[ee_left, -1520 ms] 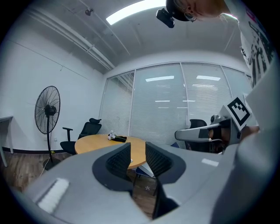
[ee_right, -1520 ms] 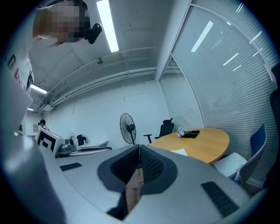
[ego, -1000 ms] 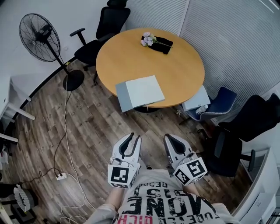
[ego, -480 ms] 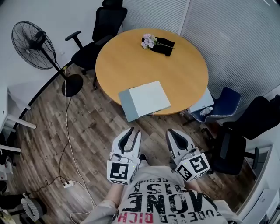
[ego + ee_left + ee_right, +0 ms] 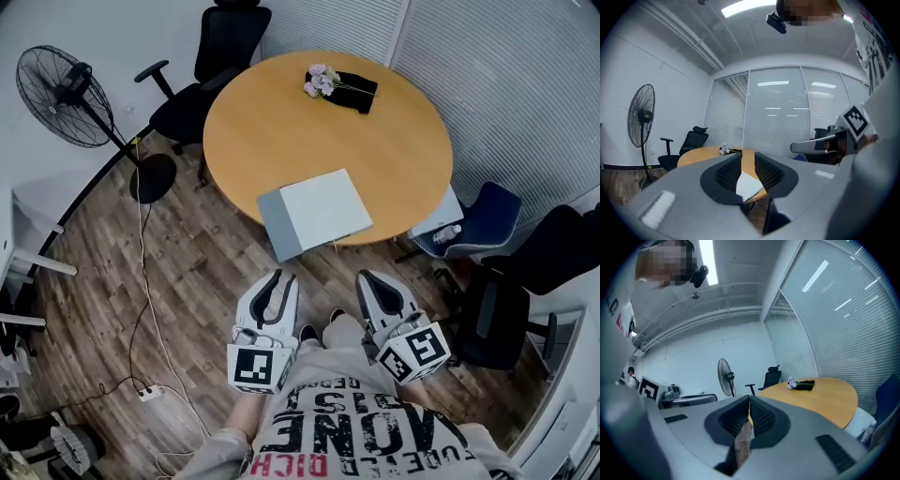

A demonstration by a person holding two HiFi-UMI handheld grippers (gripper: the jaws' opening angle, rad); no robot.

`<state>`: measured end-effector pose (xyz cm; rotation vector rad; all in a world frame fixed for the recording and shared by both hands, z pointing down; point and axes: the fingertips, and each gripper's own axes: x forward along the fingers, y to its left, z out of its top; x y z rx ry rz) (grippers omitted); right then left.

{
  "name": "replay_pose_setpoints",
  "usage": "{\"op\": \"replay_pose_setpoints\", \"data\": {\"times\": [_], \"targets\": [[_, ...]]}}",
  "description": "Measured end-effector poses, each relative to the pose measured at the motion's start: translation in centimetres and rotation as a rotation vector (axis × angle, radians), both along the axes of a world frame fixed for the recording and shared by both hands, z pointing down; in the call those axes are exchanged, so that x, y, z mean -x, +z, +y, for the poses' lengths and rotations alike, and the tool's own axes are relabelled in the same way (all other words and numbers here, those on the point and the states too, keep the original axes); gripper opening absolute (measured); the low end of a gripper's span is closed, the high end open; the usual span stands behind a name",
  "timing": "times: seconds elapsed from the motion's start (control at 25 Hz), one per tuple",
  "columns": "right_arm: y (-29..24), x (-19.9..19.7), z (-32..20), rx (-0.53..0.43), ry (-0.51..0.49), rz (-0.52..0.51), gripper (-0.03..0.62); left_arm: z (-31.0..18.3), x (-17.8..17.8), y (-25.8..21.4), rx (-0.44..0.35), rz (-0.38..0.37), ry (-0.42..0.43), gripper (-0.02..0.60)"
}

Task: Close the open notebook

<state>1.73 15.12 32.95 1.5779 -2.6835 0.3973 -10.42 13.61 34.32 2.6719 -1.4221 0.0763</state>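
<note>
The notebook (image 5: 314,214) lies open at the near edge of the round wooden table (image 5: 281,122), showing a grey cover on its left and a white page on its right. Both grippers hover over the floor just short of the table, pointing at it. My left gripper (image 5: 281,279) is open and empty; in the left gripper view the notebook (image 5: 749,185) shows through the gap of the left gripper (image 5: 748,159). My right gripper (image 5: 367,278) holds nothing. In the right gripper view the tips of the right gripper (image 5: 749,399) meet, with only floor behind them.
A small bunch of flowers on a black cloth (image 5: 339,87) lies at the table's far side. A standing fan (image 5: 56,89) and a black chair (image 5: 202,75) stand at the left, a blue chair (image 5: 478,220) and a black chair (image 5: 525,281) at the right. A cable and power strip (image 5: 150,394) lie on the floor.
The person has stepped toward the table with both grippers. The table and notebook now sit nearer in the head view. Neither gripper's jaws look changed.
</note>
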Motion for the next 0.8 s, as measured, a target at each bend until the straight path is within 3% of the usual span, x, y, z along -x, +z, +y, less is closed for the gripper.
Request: {"op": "replay_pose_setpoints", "data": {"times": [0.28,0.8], "targets": [[0.7,0.0,-3.1,0.012,-0.036,-0.008,0.012,-2.6,0.0,0.7,0.034,0.007,-0.046,0.1],[0.6,-2.5,-13.9,0.0,-0.121,-0.015,0.012,-12.3,-2.1,0.0,-0.019,-0.006,-0.127,0.1]]}}
